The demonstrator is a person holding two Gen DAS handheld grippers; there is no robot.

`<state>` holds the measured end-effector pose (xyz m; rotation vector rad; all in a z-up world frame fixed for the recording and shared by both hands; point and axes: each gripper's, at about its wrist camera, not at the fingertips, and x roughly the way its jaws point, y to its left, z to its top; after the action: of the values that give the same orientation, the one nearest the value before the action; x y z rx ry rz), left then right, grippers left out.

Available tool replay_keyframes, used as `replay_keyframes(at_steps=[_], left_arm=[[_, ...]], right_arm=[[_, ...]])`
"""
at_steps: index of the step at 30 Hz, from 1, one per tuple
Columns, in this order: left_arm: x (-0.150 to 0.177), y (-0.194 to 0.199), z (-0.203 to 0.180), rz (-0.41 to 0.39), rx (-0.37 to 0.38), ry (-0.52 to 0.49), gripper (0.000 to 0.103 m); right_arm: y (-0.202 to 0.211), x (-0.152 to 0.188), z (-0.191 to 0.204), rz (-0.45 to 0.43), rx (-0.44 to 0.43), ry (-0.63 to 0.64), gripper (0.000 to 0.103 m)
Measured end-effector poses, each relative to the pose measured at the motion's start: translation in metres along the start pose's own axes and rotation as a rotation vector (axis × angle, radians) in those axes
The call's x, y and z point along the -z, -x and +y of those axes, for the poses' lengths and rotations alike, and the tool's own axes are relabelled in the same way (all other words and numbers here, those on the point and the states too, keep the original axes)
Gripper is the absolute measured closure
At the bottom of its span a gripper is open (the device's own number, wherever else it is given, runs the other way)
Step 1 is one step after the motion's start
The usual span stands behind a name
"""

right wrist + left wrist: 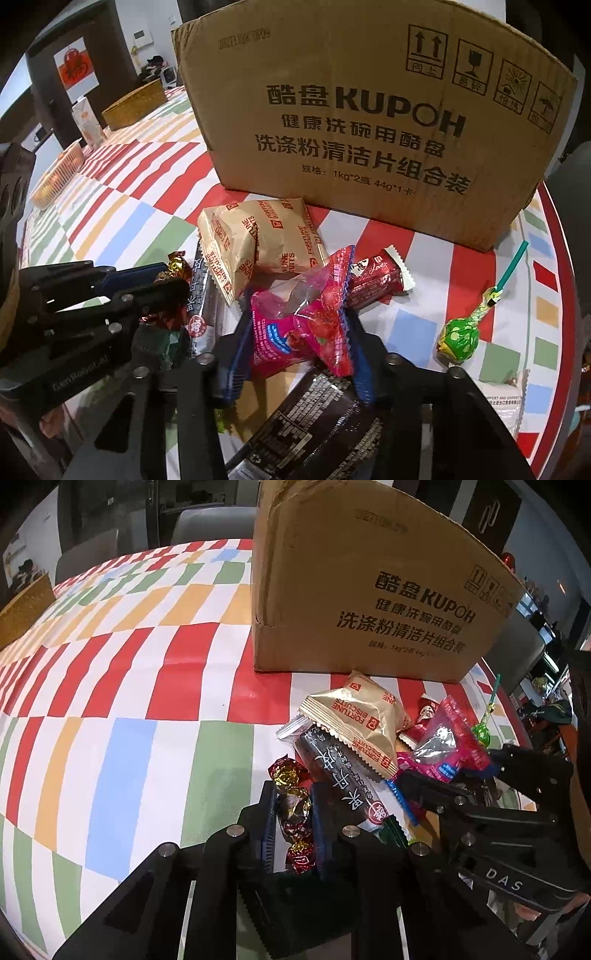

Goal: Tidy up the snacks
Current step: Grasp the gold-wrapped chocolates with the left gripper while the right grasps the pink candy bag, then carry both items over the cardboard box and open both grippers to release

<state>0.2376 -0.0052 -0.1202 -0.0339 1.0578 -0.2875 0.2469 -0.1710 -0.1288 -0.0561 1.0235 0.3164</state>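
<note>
- The left claw (295, 823) had clamped on a small candy in a crinkled red-and-gold foil twist wrapper (295, 812), its blue-padded jaws pressing both sides.
- The right claw (299, 339) gripped a bright pink plastic snack packet with a clear window (303, 314); the jaws pressed its sides, and the packet bulged between them.
- Just beside the left claw lay a long dark bar in a black wrapper with white characters (332, 771), with a second red-and-gold foil candy (284, 771) touching it.
- A beige biscuit packet with red lettering (258, 240) rested partly on the dark bar, behind the pink packet.
- A small red wafer bar with white crimped ends (376, 284) lay just behind the pink packet.
- A lollipop in a green wrapper on a teal stick (458, 336) lay apart, to the right.
- A large brown cardboard box with black print (369, 122) stood upright behind the heap; its inside was hidden.
- Everything sat on the bench, covered by a checked cloth of red, white, green, blue and orange (129, 701).
- Far off stood a woven yellow basket (136, 103), its contents unseen.
</note>
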Motion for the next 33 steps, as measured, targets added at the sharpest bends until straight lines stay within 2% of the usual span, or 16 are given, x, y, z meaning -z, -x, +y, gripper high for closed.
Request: replay_keyframes(at_steps=[4, 12, 33], left_arm=[[0.000, 0.005, -0.001, -0.009, 0.002, 0.012, 0.084], [-0.002, 0.040, -0.012, -0.089, -0.006, -0.001, 0.084], [-0.021, 0.132, -0.052, -0.316, -0.020, -0.081, 0.084]], right_arm=[[0.005, 0.001, -0.006, -0.009, -0.012, -0.029, 0.063], [0.031, 0.003, -0.009, -0.065, -0.014, -0.047, 0.063], [0.138, -0.012, -0.012, -0.317, -0.002, -0.030, 0.063]])
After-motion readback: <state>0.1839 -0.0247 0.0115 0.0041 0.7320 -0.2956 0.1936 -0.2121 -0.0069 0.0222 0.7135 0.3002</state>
